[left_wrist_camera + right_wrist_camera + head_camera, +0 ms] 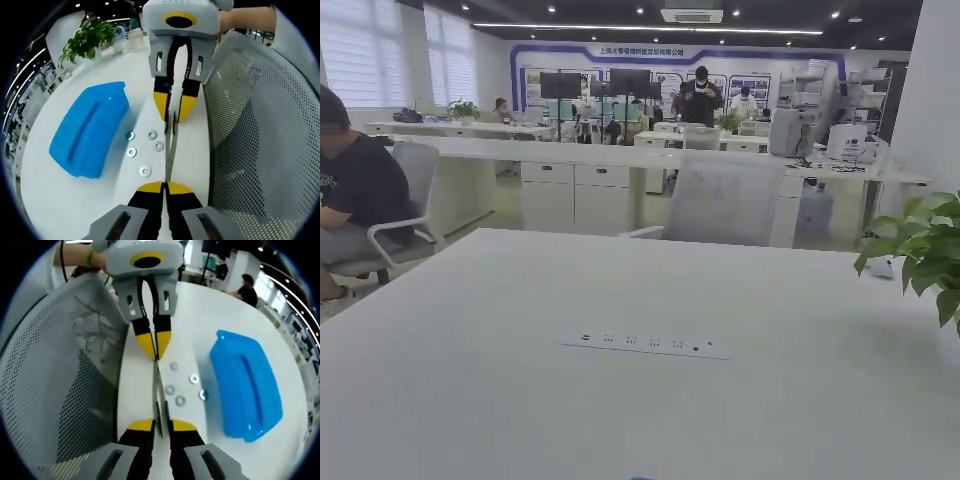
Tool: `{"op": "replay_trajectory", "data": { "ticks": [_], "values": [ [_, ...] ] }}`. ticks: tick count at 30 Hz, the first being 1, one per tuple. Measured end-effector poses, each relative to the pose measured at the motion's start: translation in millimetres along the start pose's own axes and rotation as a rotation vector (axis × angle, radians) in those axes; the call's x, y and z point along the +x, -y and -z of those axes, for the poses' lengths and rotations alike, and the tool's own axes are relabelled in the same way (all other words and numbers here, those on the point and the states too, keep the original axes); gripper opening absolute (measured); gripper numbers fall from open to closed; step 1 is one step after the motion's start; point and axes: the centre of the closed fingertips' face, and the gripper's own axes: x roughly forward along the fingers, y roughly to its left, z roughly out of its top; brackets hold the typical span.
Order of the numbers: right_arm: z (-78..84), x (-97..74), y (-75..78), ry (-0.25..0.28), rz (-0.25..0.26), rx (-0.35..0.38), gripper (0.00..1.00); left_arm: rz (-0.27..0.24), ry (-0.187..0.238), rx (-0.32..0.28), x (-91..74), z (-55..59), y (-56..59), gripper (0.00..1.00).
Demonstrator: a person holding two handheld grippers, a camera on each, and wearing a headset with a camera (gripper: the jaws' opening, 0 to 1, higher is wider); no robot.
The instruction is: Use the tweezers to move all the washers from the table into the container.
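Thin metal tweezers [170, 145] stretch between my two grippers, which face each other over the white table [60, 200]. My left gripper [164, 187] is shut on one end, its yellow tips pressed together. My right gripper [161, 426] is closed around the two arms of the tweezers [159, 400] at the other end. Each gripper appears in the other's view: the right gripper [175, 106] and the left gripper [154, 346]. Several washers [145, 171] [180, 400] lie on the table beside the tweezers. A blue container [90, 130] [245, 385] sits just past them.
A grey mesh chair back [250, 140] [55, 380] stands close against the table edge beside the grippers. A potted plant [87, 40] [920, 250] sits at the table's far side. A socket strip [645, 344] is set into the tabletop. A seated person [350, 190] is at the left.
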Motion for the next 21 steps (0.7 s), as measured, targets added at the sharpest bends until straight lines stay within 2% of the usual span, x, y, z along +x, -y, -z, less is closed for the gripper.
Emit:
{"op": "replay_trajectory", "data": {
  "ticks": [2, 4, 8, 14, 21],
  "values": [
    [-0.1, 0.5, -0.5, -0.002, -0.002, -0.009, 0.07, 0.000, 0.014, 0.015, -5.1, -3.7, 1.5, 0.00],
    [-1.8, -0.3, -1.1, 0.005, -0.003, -0.012, 0.07, -0.009, 0.047, 0.023, -14.0, -11.5, 2.0, 0.00],
    [-8.8, -2.8, -1.7, 0.036, -0.005, -0.018, 0.06, -0.024, 0.091, 0.028, -36.2, -24.0, 2.4, 0.00],
    [-24.1, -2.3, -3.4, 0.093, -0.019, 0.005, 0.06, -0.019, 0.157, 0.024, -64.0, -43.9, 5.7, 0.00],
    [-38.1, 0.8, -6.6, 0.148, -0.031, 0.017, 0.06, -0.011, 0.186, 0.023, -77.8, -56.0, 9.3, 0.00]
  ]
}}
